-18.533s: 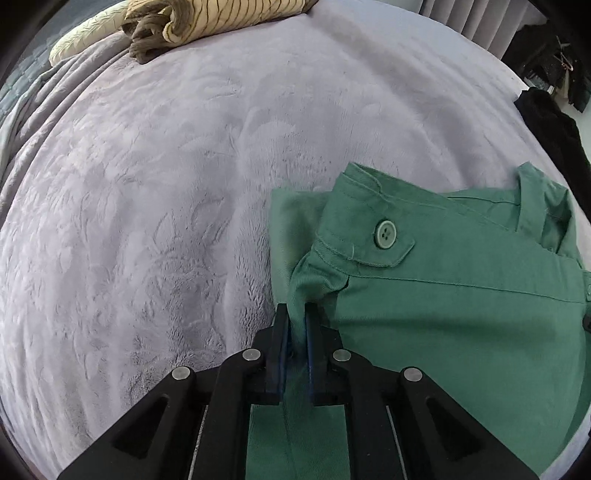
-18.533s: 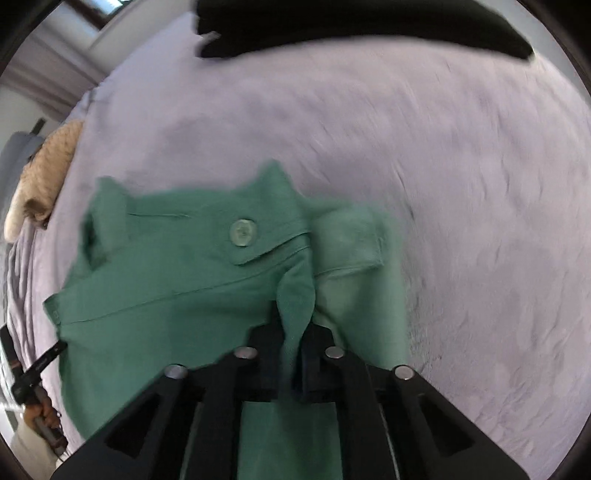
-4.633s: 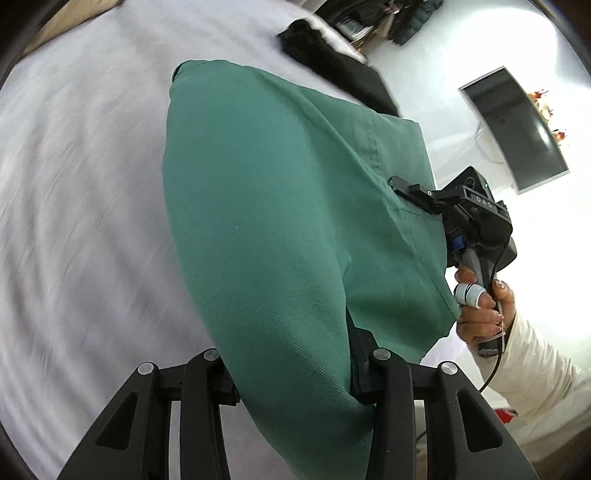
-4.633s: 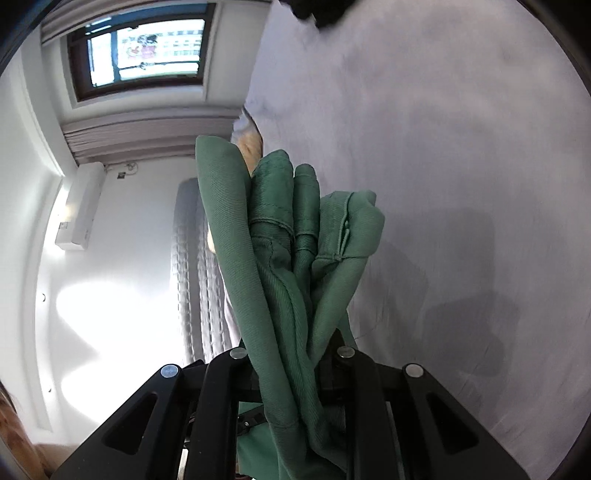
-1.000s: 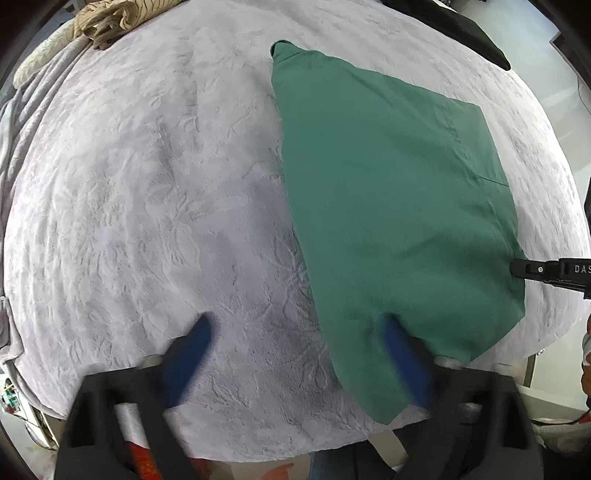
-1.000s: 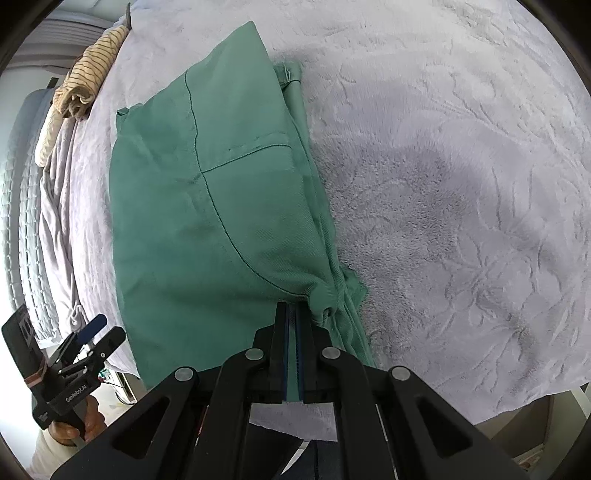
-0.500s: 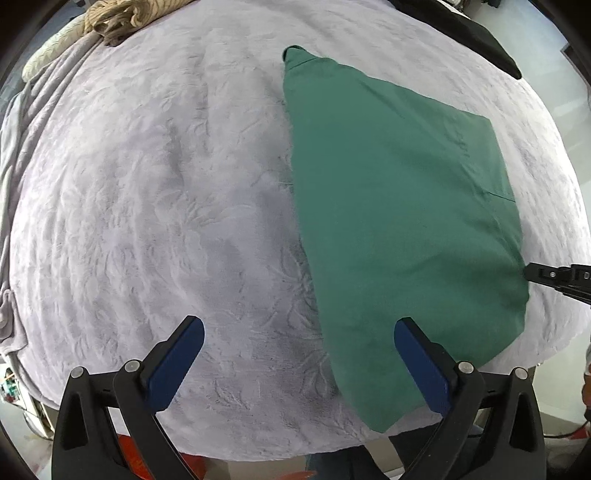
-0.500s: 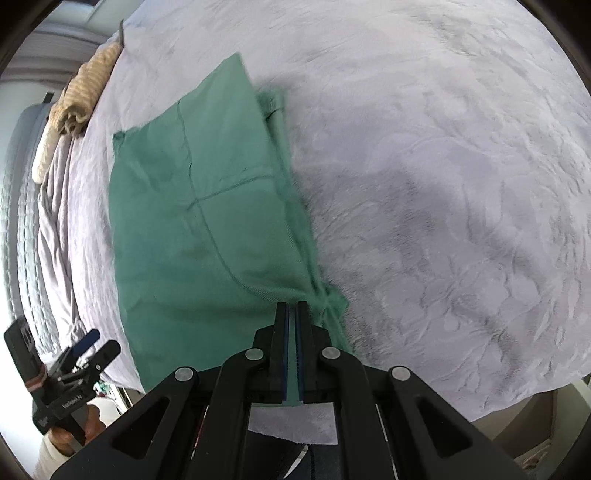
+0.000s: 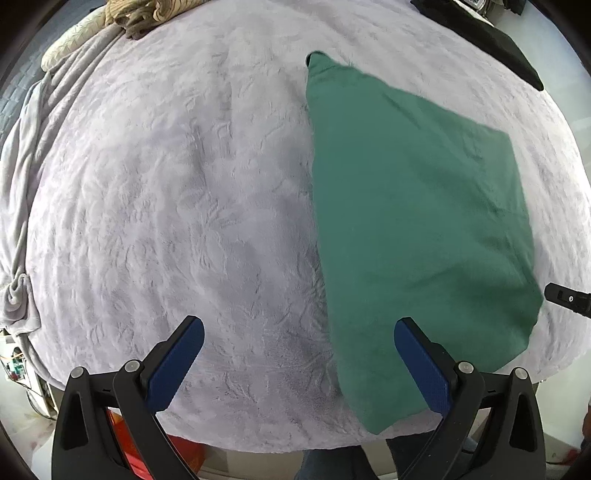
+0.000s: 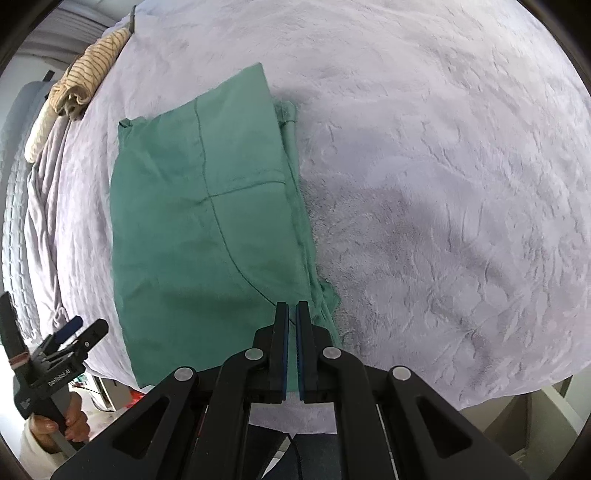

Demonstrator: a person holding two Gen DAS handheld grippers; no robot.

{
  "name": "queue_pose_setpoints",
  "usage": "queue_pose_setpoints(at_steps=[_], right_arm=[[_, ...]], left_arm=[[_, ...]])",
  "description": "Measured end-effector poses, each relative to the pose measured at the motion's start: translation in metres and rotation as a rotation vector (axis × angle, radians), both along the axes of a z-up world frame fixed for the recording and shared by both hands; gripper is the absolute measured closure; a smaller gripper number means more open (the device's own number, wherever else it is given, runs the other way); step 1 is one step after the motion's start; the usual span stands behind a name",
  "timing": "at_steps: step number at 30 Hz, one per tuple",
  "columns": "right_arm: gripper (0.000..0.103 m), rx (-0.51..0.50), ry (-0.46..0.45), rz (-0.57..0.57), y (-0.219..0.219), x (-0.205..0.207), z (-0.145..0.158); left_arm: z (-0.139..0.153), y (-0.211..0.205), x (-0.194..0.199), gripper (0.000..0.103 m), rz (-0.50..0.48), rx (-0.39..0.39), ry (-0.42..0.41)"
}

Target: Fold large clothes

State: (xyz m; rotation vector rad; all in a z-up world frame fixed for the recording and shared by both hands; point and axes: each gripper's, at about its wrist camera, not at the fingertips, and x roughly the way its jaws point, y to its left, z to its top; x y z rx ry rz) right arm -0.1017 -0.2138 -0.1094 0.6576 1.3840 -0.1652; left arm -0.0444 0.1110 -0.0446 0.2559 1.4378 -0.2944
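The folded green garment (image 10: 207,229) is located at 11 o'clock from the right gripper (image 10: 291,314), whose empty jaws are opening; the left gripper (image 9: 299,332) is spread wide, and the garment's underlayers are hidden.

In the left wrist view the folded garment (image 9: 417,221) lies flat on the bed (image 9: 166,184), filling the right half of the frame, with its lower corner reaching the bed's near edge at lower centre. A bundle of cloth (image 9: 147,14) sits at the top left, and another garment (image 9: 487,37) lies along the upper right rim. In the right wrist view the folded garment (image 10: 207,229) lies left of centre, the bundle (image 10: 85,81) lies at the upper left, and bare bed (image 10: 443,184) fills the right.
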Motion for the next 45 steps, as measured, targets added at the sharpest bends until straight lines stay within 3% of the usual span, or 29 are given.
queue_pose_setpoints(at_steps=[1, 2, 3, 11, 13, 19, 20, 21, 30, 45], right_arm=[[0.080, -0.011, -0.005, 0.004, 0.002, 0.001, 0.003], [0.051, -0.026, -0.013, 0.007, 0.004, 0.003, 0.008], [0.033, -0.040, -0.033, 0.011, 0.005, 0.005, 0.015], [0.032, -0.111, -0.058, 0.060, 0.019, 0.021, 0.046], [0.022, -0.139, -0.058, 0.068, 0.022, 0.023, 0.051], [0.017, -0.176, -0.070, 0.053, 0.025, 0.026, 0.061], [0.002, -0.175, -0.070, 0.049, 0.025, 0.027, 0.061], [0.000, -0.176, -0.074, 0.046, 0.025, 0.027, 0.061], [0.000, -0.258, -0.039, 0.072, 0.033, 0.031, 0.062], [0.000, -0.279, -0.048, 0.070, 0.029, 0.030, 0.070]], left_arm=[[0.003, -0.001, 0.001, 0.000, 0.001, 0.000, -0.003], [0.005, -0.002, 0.002, 0.000, 0.003, 0.002, -0.007], [0.010, -0.005, 0.001, 0.000, 0.008, 0.006, -0.016], [0.028, -0.013, 0.007, 0.000, 0.006, -0.007, -0.046], [0.031, -0.014, 0.008, 0.000, 0.006, -0.007, -0.049], [0.036, -0.018, 0.007, 0.000, 0.003, 0.000, -0.052], [0.037, -0.019, 0.007, 0.000, 0.002, -0.001, -0.052], [0.037, -0.019, 0.007, 0.000, 0.001, -0.001, -0.053], [0.038, -0.021, 0.007, 0.000, -0.003, 0.000, -0.064], [0.044, -0.029, 0.006, 0.000, -0.018, 0.007, -0.086]])
